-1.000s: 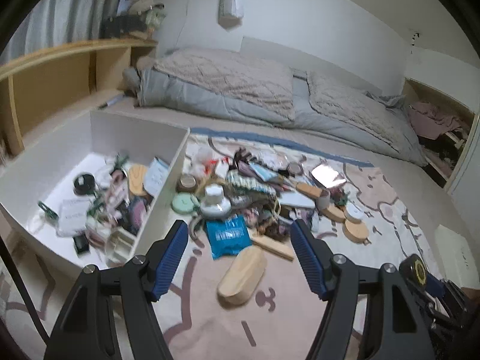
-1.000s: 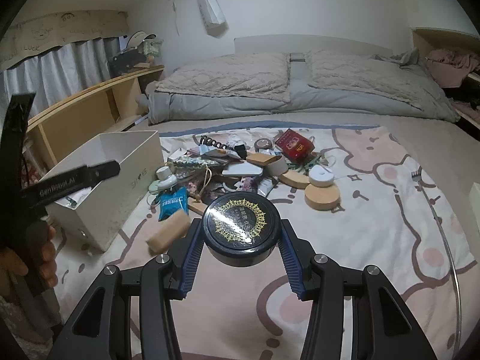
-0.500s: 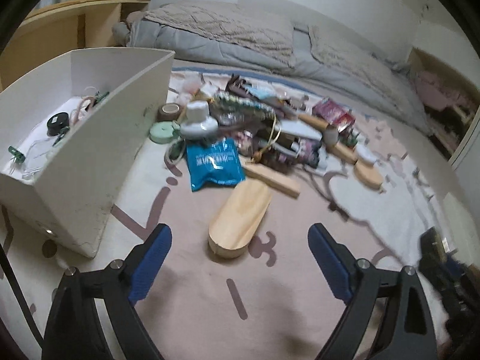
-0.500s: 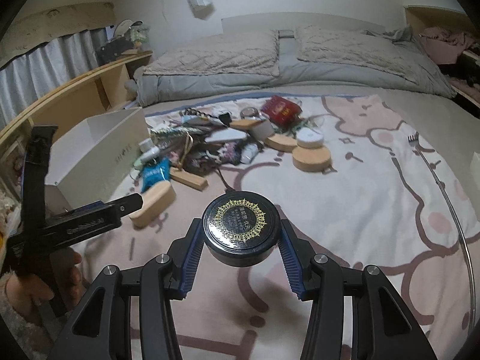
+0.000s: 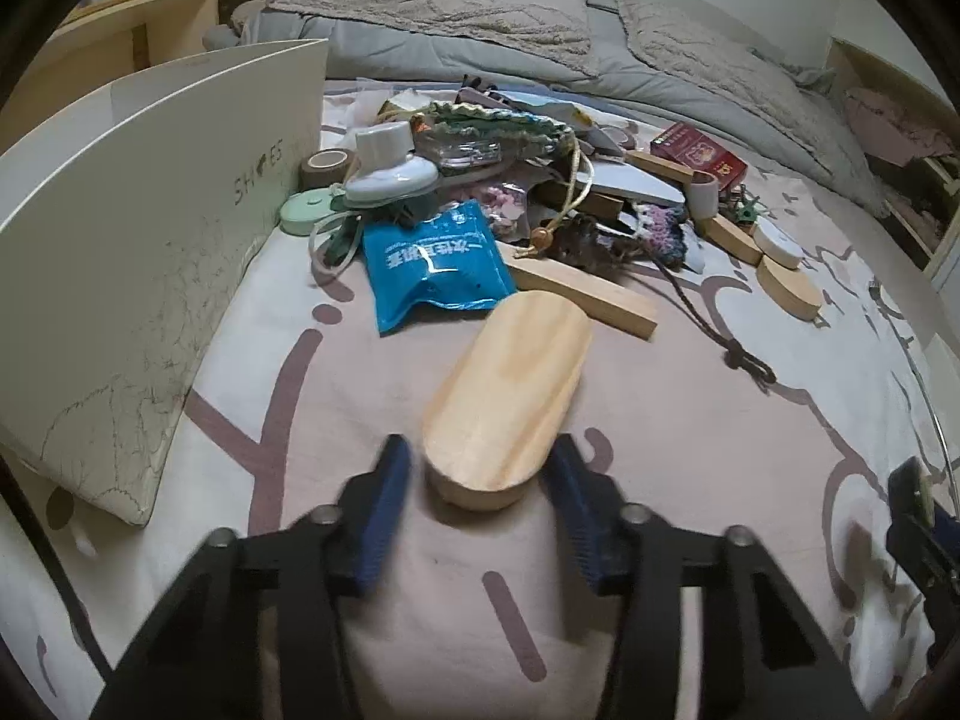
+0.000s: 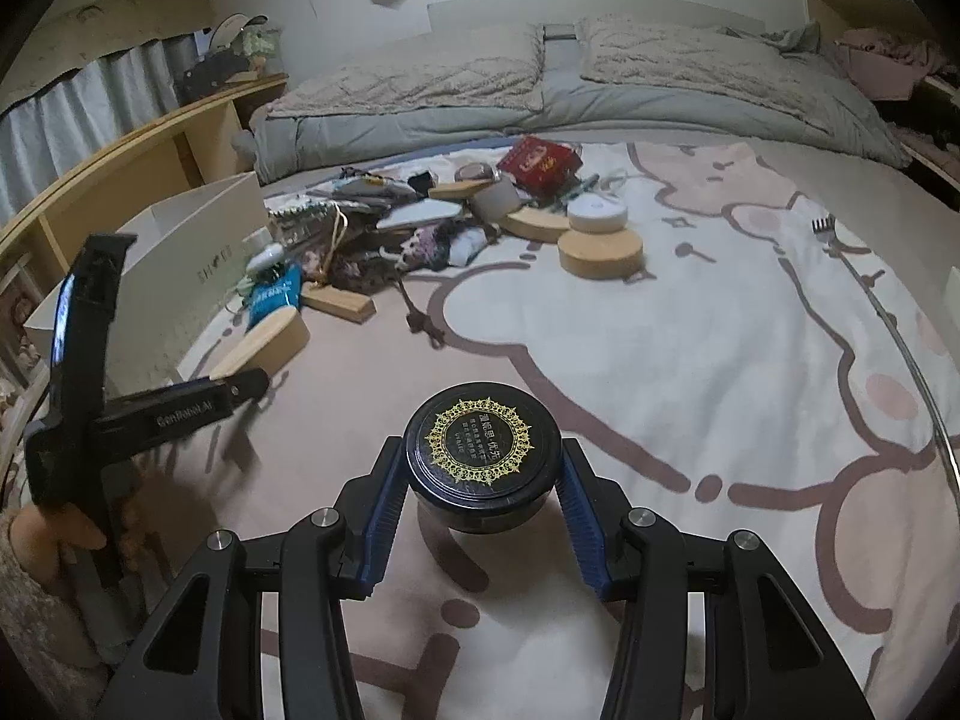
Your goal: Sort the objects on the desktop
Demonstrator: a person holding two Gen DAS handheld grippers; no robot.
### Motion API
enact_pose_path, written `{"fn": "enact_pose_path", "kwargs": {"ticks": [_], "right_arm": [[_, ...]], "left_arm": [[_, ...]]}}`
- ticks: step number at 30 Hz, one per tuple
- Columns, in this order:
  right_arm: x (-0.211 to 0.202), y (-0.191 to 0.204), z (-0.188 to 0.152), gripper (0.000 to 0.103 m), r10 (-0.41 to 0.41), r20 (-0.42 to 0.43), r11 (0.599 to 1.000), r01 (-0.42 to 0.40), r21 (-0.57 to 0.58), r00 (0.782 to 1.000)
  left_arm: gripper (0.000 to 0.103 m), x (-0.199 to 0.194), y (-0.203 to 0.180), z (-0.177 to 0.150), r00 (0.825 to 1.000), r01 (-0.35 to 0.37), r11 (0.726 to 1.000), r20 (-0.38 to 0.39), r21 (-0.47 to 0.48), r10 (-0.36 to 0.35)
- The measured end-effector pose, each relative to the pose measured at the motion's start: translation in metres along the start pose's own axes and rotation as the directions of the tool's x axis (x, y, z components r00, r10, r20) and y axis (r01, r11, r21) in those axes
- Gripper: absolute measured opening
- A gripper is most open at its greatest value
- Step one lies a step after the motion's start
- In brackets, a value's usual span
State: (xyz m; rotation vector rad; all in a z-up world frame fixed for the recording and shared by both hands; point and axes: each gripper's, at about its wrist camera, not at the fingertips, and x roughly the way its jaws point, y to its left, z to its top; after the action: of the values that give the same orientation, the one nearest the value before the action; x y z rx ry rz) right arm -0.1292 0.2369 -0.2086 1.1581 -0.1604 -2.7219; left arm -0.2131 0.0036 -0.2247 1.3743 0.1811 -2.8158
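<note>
Left wrist view shows the left gripper [image 5: 477, 474] low over the patterned blanket [image 5: 690, 420], with its two blue fingers [image 5: 384, 510] spread on both sides of the near end of an oval wooden block [image 5: 507, 396]. The right finger looks very close to the block, maybe touching; a small gap is on the left side, so the claw is apart and does not clamp the block. The block lies flat, and its far end is just beside a blue packet [image 5: 435, 261] and a long wooden bar [image 5: 585, 294]. Behind them is a pile of small things: a white bottle [image 5: 387, 165], a mint green lid [image 5: 306, 210], a roll of tape [image 5: 327, 165] and a red box [image 5: 699, 153]. A white shoe box [image 5: 138, 228] stands to the left of the pile.

From the right wrist view, the right gripper [image 6: 483, 495] is clamped on a round black jar [image 6: 483, 456] with a gold ornament on its lid. The jar is near the blanket, well apart from the pile. Further away a white round case [image 6: 597, 216] rests partly on a round wooden disc [image 6: 600, 252].
</note>
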Motion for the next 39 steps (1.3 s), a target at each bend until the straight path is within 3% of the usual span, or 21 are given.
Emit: {"fn": "enact_pose_path", "kwargs": {"ticks": [8,14,19,22,23,26,27,35,39], "right_arm": [[0.012,-0.007,-0.017,0.05,-0.009,-0.04,1.0,0.009,0.012,0.999],[0.012,-0.014,-0.022,0.05,0.012,-0.045,0.999,-0.01,0.051,0.999],[0.014,-0.013,-0.025,0.05,0.005,-0.041,0.999,-0.003,0.049,0.999],[0.015,-0.013,-0.026,0.05,0.001,-0.042,0.999,0.0,0.043,0.999],[0.015,-0.013,-0.026,0.05,0.001,-0.042,0.999,0.001,0.043,0.999],[0.016,-0.013,-0.027,0.05,-0.001,-0.041,0.999,0.002,0.041,0.999],[0.017,-0.012,-0.028,0.05,-0.002,-0.041,0.999,0.004,0.039,0.999],[0.02,-0.011,-0.029,0.05,-0.005,-0.039,0.999,0.007,0.033,0.999],[0.02,-0.011,-0.03,0.05,-0.004,-0.037,0.999,0.006,0.032,0.999]], "left_arm": [[0.041,-0.011,-0.004,-0.009,0.999,0.042,0.999,-0.014,0.004,-0.042],[0.037,-0.028,-0.024,-0.028,0.995,0.081,0.99,-0.06,0.119,-0.074],[0.022,-0.041,-0.04,-0.046,0.991,0.121,0.971,-0.087,0.208,-0.105],[0.022,-0.044,-0.042,-0.049,0.989,0.133,0.97,-0.093,0.202,-0.116],[0.026,-0.043,-0.041,-0.049,0.989,0.13,0.973,-0.093,0.188,-0.114],[0.079,-0.04,-0.036,-0.045,0.987,0.141,0.985,-0.094,0.098,-0.132],[0.08,-0.041,-0.036,-0.043,0.988,0.141,0.988,-0.081,0.071,-0.135],[0.069,-0.023,-0.042,-0.023,0.995,0.092,0.996,-0.038,0.004,-0.092],[0.049,-0.01,-0.043,-0.019,0.998,0.048,0.998,-0.045,0.027,-0.046]]}}
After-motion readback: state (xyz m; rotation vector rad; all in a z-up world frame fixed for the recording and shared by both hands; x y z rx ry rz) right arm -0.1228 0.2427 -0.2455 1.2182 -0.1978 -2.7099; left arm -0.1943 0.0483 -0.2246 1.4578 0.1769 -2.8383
